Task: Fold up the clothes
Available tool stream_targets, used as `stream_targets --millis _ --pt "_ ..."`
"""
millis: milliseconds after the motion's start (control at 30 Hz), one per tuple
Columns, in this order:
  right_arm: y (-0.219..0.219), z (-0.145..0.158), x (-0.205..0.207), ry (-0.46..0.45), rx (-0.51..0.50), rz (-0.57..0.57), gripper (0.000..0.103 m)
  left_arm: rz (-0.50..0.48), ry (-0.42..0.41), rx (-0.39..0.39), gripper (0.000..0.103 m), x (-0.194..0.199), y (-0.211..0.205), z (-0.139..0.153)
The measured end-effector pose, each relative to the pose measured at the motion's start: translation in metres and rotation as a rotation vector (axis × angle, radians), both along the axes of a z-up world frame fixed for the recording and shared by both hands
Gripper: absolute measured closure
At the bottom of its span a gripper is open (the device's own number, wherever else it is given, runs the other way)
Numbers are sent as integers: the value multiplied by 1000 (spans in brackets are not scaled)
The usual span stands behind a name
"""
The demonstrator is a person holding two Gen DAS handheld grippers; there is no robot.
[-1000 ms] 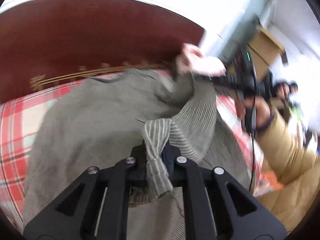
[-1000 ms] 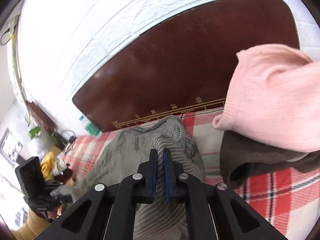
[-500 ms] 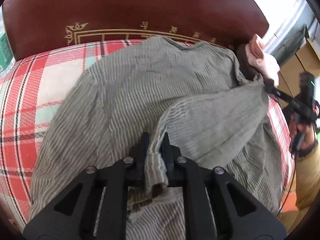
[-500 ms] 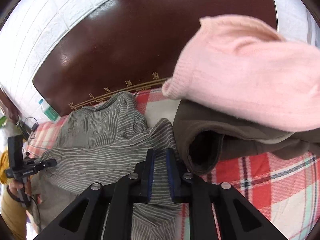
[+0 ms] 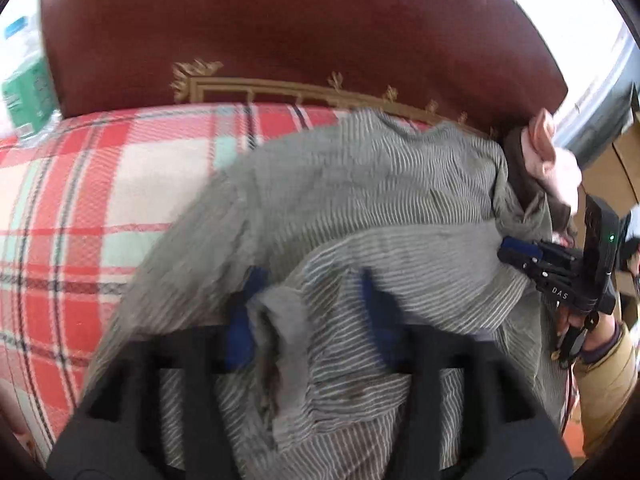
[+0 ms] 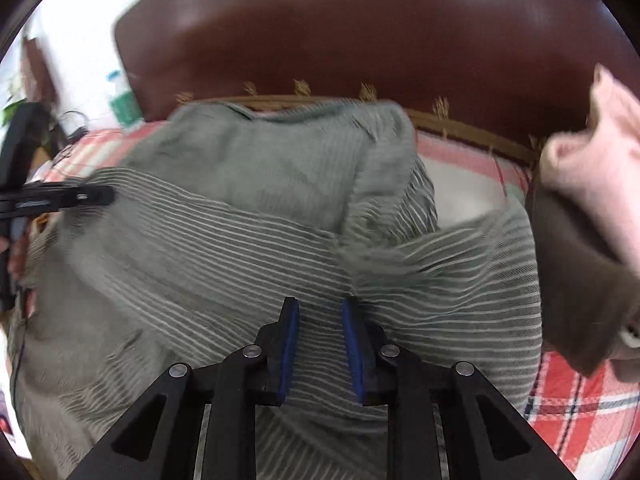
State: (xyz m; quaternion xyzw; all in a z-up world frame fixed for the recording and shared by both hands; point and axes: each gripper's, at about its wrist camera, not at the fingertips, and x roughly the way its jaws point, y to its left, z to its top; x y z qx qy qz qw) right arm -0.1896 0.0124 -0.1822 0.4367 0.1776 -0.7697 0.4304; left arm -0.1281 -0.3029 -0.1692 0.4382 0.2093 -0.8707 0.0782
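A grey striped shirt (image 5: 360,208) lies on a red plaid bed, its lower part folded up over the body; it also shows in the right wrist view (image 6: 248,216). My left gripper (image 5: 312,304) is open, its blue pads apart, with a bunched fold of the shirt lying loose between them. My right gripper (image 6: 318,320) is open just above the shirt's folded edge, nothing in its jaws. Each gripper shows in the other's view: the right one (image 5: 516,250) at the shirt's right edge, the left one (image 6: 100,196) at its left edge.
A dark red headboard (image 5: 304,28) with gold trim stands behind the bed. A pink and brown garment pile (image 6: 592,200) lies at the right by the headboard. A green-labelled bottle (image 5: 28,92) stands at the left. The plaid bedcover (image 5: 80,200) spreads to the left.
Both grippers carried the shirt's lower edge up over its body and lowered it. Both have now opened and let go of the cloth.
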Motion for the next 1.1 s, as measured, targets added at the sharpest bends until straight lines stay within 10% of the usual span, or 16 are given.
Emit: stream_targets --millis 500,833,1100 --pt "-31 20 90 41 -39 214 67 -2 143 -5 28 133 22 28" --pt "-32 8 93 -38 4 120 65 90 186 -93 28 286 30 28" --pt "-47 38 207 -53 -103 455 58 272 170 -48 25 362 9 -1"
